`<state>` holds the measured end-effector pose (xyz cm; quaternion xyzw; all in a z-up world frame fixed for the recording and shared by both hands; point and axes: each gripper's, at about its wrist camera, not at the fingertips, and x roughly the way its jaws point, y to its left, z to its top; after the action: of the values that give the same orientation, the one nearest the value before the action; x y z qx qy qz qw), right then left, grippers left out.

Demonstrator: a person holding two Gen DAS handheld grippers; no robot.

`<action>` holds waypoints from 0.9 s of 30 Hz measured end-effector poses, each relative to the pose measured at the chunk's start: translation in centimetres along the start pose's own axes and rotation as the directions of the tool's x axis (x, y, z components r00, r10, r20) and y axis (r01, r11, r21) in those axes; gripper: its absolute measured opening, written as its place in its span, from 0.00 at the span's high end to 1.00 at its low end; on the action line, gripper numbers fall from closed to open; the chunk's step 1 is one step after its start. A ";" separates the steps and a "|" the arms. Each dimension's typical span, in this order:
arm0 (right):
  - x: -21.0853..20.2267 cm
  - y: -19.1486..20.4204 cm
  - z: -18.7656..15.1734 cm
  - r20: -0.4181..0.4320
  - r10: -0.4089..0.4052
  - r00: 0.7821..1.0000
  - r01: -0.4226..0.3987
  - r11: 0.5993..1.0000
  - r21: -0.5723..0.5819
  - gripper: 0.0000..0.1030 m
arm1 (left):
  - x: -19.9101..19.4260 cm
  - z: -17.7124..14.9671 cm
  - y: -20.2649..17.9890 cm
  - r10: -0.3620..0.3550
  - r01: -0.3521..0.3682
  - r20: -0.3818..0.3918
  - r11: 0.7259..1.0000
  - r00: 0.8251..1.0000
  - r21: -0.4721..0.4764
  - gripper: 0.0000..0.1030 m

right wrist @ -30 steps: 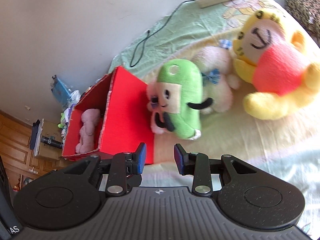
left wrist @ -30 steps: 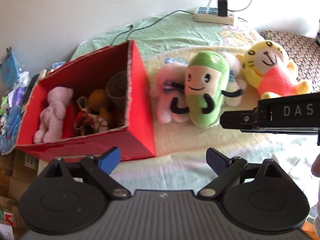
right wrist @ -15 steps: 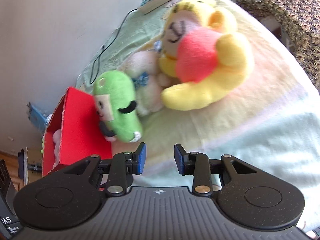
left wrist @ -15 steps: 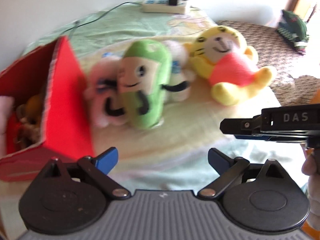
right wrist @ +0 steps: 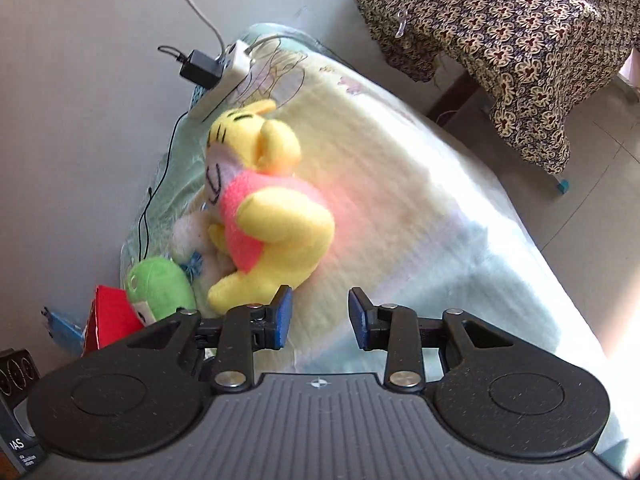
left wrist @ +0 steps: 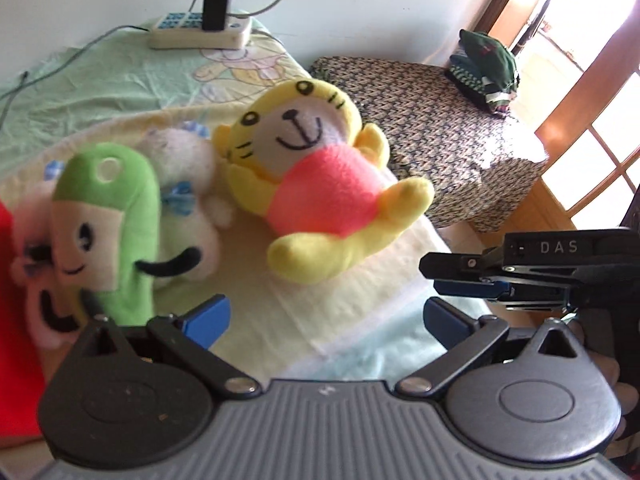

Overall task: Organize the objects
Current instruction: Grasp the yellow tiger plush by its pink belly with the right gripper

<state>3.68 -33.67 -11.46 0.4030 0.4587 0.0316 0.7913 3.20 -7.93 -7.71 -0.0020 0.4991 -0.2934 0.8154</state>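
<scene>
yellow plush tiger in a pink shirt (left wrist: 316, 184) lying face up on the pale yellow and green blanket (left wrist: 352, 320), right of the other toys and far beyond both tools. judged light, soft and compressible, not fragile; pile fabric likely to give under the pads rather than slip. best hold judged at the pink belly or across a fat yellow leg (right wrist: 240, 288); head too broad for a sure pinch.

left gripper (left wrist: 326, 316) empty, jaws spread wide, hovering above the blanket near of the tiger. right gripper (right wrist: 320, 318) empty, jaws parted to a moderate gap, its left blue pad just beside the near yellow foot; contact not determinable.

surroundings: white fluffy plush with blue bows (left wrist: 192, 184) pressed against the tiger's left side; green capsule-shaped plush with a cream face (left wrist: 108, 224) further left, overlapping a pink plush (left wrist: 36, 272). red cardboard box (right wrist: 110, 316) at the far left edge, judged the destination, with the green and white toys between it and the tiger. white power strip with black charger (left wrist: 200, 30) and cables at the far end of the blanket, clear of the reach. patterned covered seat (left wrist: 440, 120) to the right, well apart.
</scene>
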 end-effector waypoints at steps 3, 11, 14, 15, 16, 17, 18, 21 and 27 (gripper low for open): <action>-0.4 -0.5 1.8 0.043 0.030 0.999 -0.032 0.999 0.031 0.66 | 0.6 1.2 0.0 -0.026 0.026 0.013 0.999 1.000 -0.021 0.00; 1.7 -0.5 5.9 0.030 0.189 0.981 -0.191 0.979 0.068 0.58 | 2.9 3.6 1.5 -0.120 0.121 0.014 0.985 0.993 -0.123 0.00; 3.6 -0.5 6.7 -0.007 0.215 0.976 -0.215 0.975 0.062 0.57 | 3.8 4.0 1.9 -0.147 0.146 0.006 0.978 0.989 -0.151 0.00; 4.2 -0.6 6.9 -0.026 0.230 0.973 -0.228 0.972 0.063 0.57 | 4.1 4.1 2.1 -0.152 0.151 0.005 0.976 0.988 -0.160 0.00; 4.9 -0.7 7.0 -0.047 0.243 0.969 -0.240 0.969 0.065 0.57 | 4.4 4.2 2.3 -0.159 0.158 0.004 0.973 0.987 -0.168 0.00; 5.5 -0.8 7.1 -0.064 0.251 0.966 -0.247 0.967 0.066 0.57 | 4.7 4.3 2.5 -0.166 0.164 0.003 0.971 0.986 -0.175 0.00; 6.0 -0.9 7.1 -0.078 0.254 0.964 -0.249 0.966 0.064 0.57 | 5.0 4.4 2.6 -0.171 0.169 0.004 0.969 0.985 -0.181 0.00; 7.4 -1.1 7.2 -0.113 0.272 0.956 -0.266 0.962 0.061 0.57 | 5.7 4.7 3.0 -0.190 0.187 0.002 0.964 0.982 -0.190 0.00; 8.8 -1.4 7.8 -0.147 0.331 0.932 -0.325 0.944 0.064 0.54 | 6.9 5.2 3.3 -0.225 0.223 0.005 0.960 0.974 -0.172 0.00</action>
<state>14.18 -35.64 -16.56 0.4852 0.4459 0.1858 0.7289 11.24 -10.04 -11.71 -0.1267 0.5249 -0.3396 0.7701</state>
